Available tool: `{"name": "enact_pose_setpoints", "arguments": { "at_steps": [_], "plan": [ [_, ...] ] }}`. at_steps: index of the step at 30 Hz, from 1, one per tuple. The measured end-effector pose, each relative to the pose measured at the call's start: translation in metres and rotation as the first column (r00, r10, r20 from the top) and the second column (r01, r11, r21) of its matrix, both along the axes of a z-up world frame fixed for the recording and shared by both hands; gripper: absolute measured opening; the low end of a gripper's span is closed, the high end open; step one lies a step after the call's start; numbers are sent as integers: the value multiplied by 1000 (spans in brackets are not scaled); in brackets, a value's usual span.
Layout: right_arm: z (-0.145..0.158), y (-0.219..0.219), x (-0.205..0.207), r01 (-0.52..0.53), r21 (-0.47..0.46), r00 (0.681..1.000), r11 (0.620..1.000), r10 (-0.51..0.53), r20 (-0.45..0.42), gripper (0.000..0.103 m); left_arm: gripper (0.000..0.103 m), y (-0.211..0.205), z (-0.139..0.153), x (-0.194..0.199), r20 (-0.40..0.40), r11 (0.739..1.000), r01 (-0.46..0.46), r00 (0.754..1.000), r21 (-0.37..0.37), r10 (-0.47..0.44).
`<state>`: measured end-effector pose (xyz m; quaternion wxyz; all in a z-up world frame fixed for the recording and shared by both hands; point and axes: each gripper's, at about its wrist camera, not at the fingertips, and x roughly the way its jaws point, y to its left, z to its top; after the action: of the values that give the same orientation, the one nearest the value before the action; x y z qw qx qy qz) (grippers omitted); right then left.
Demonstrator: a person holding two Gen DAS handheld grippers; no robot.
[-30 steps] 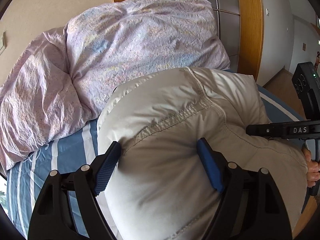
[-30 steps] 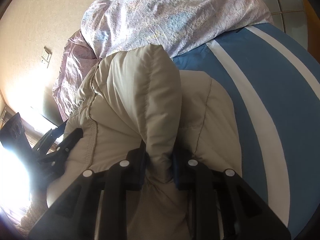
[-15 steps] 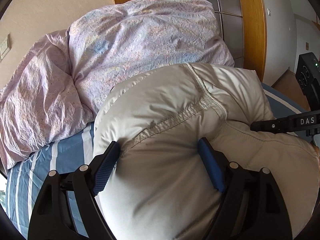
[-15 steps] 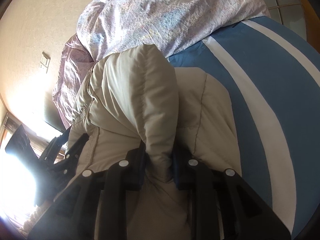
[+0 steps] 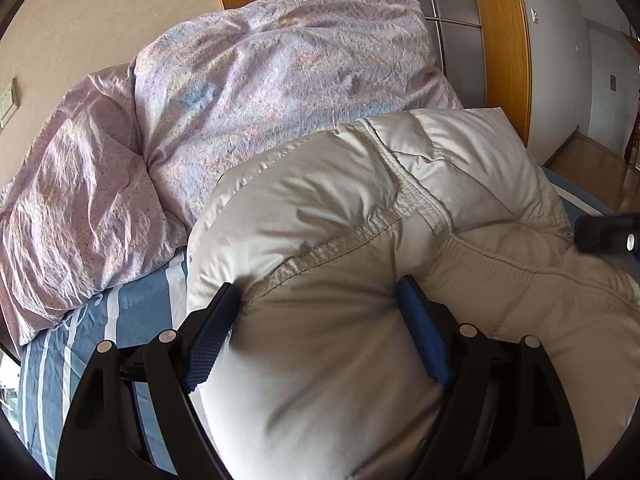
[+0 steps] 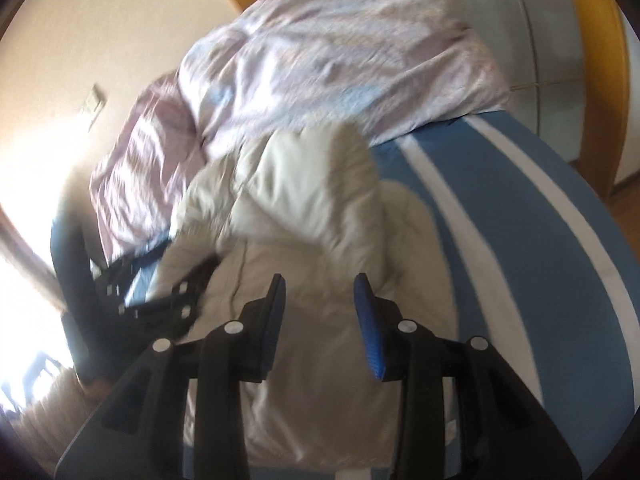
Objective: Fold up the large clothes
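Right jaws now off jacket (image 6: 304, 208)

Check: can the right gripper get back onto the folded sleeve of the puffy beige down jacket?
Probably yes. The right gripper has its jaws open, facing the puffy beige down jacket, with nothing between them and the folded sleeve.

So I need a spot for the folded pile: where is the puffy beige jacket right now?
The jacket lies on the blue striped bedsheet, just below the lilac duvet, with the left gripper straddling it.
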<state>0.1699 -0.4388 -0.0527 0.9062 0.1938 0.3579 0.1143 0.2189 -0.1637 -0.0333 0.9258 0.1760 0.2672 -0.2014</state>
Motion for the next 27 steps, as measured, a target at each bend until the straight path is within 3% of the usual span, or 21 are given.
{"name": "enact_pose_setpoints", "arguments": {
  "at_steps": [4, 7, 17, 21, 23, 27],
  "plan": [
    [-20, 8, 11, -17, -30, 998, 999, 15, -62, 35, 82, 0, 0, -1, 4, 1000, -1, 1000, -1, 1],
    [-26, 16, 12, -21, -86, 999, 996, 17, -46, 35, 82, 0, -1, -1, 9, 1000, -5, 1000, 3, 5],
    [-33, 23, 13, 9, -116, 1000, 993, -10, -10, 35, 82, -3, -4, -5, 45, 1000, -27, 999, 10, 27],
    [-15, 17, 13, 30, -81, 998, 996, -35, -50, 37, 82, -3, -4, -7, 58, 999, -36, 998, 20, 35],
    [1, 11, 9, 51, -20, 999, 999, -50, 13, 37, 82, -1, -3, -7, 58, 999, -39, 998, 11, 38],
    [15, 13, 25, 87, -54, 996, 995, -85, 34, 40, 82, -1, -2, -7, 57, 999, -40, 998, 8, 39]
  ]
}}
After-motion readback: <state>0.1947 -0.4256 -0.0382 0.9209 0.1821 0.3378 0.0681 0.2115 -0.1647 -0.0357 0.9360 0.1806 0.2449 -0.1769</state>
